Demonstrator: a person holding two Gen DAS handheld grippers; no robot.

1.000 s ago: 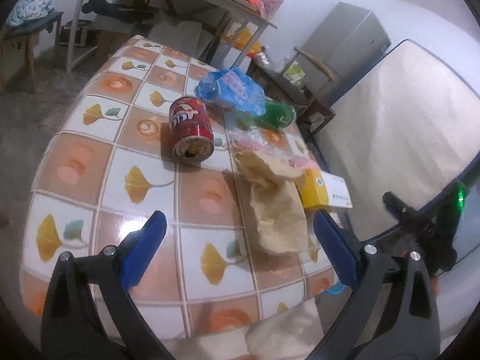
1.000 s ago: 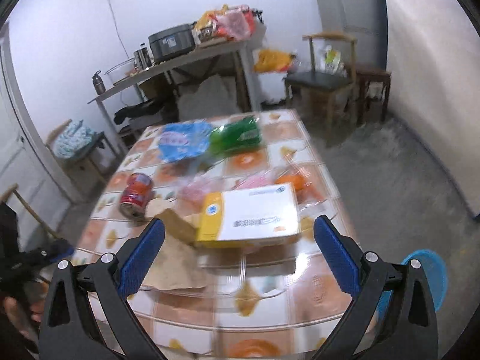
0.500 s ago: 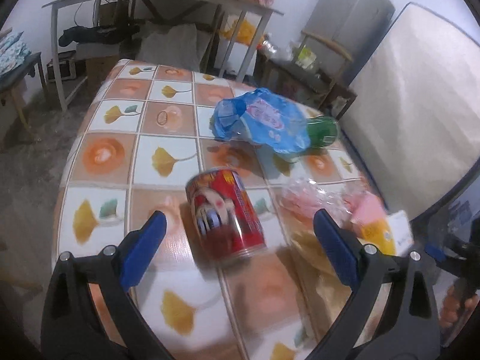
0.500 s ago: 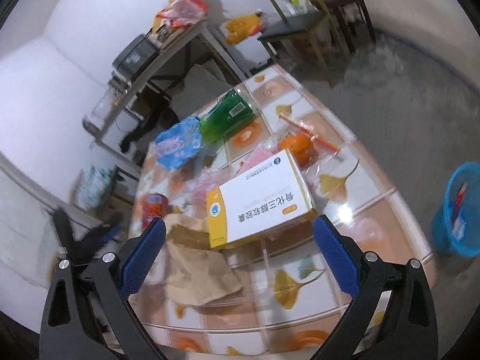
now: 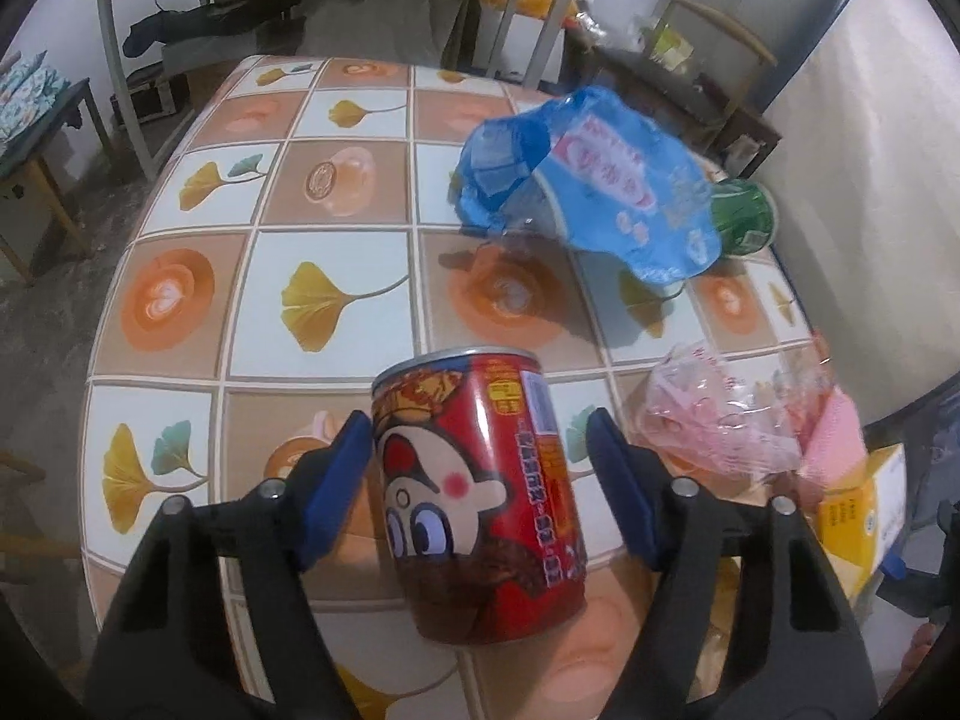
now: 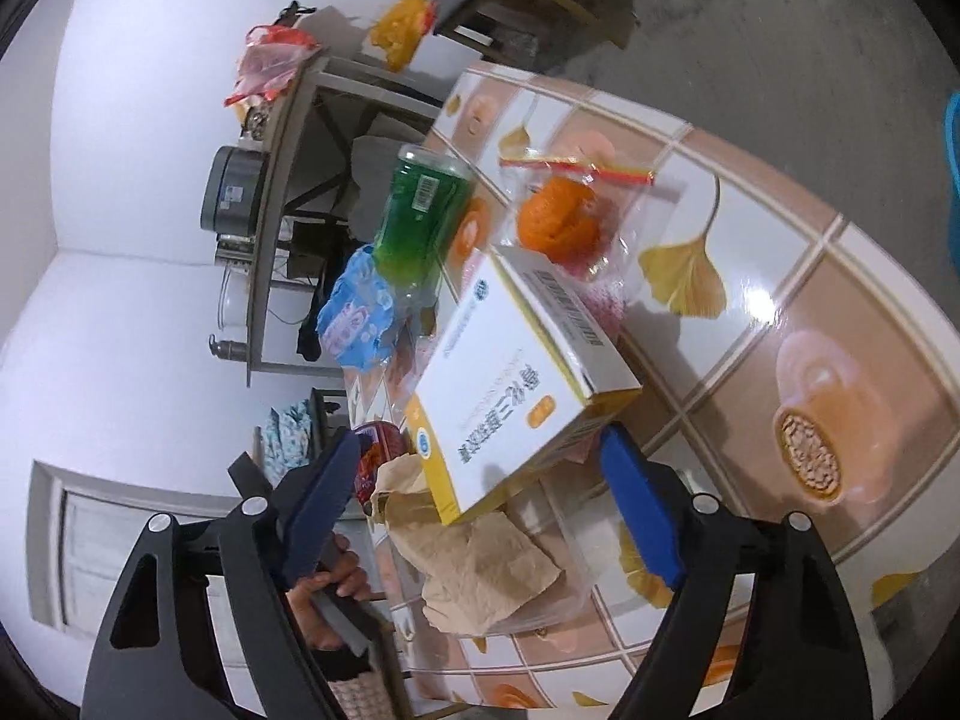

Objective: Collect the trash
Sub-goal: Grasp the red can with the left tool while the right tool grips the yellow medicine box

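Observation:
A red drink can (image 5: 480, 486) with a cartoon face lies on the tiled tablecloth (image 5: 336, 300) between the open fingers of my left gripper (image 5: 480, 474); the left finger touches or nearly touches it, the right one stands a little off. My right gripper (image 6: 480, 510) is open around the near corner of a white and yellow box (image 6: 516, 384), which rests on a crumpled brown paper bag (image 6: 486, 564). The can's top also shows in the right wrist view (image 6: 378, 450).
A blue plastic wrapper (image 5: 594, 186) and a green bottle (image 5: 744, 216) lie at the far right of the table. A clear pink bag (image 5: 720, 420) lies beside the can. A zip bag with orange peel (image 6: 564, 216) lies beyond the box. A blue bin (image 6: 953, 180) stands on the floor.
My left gripper has moved forward and down until its fingers stand on either side of the red can. My right gripper has rolled and come in close around the box corner.

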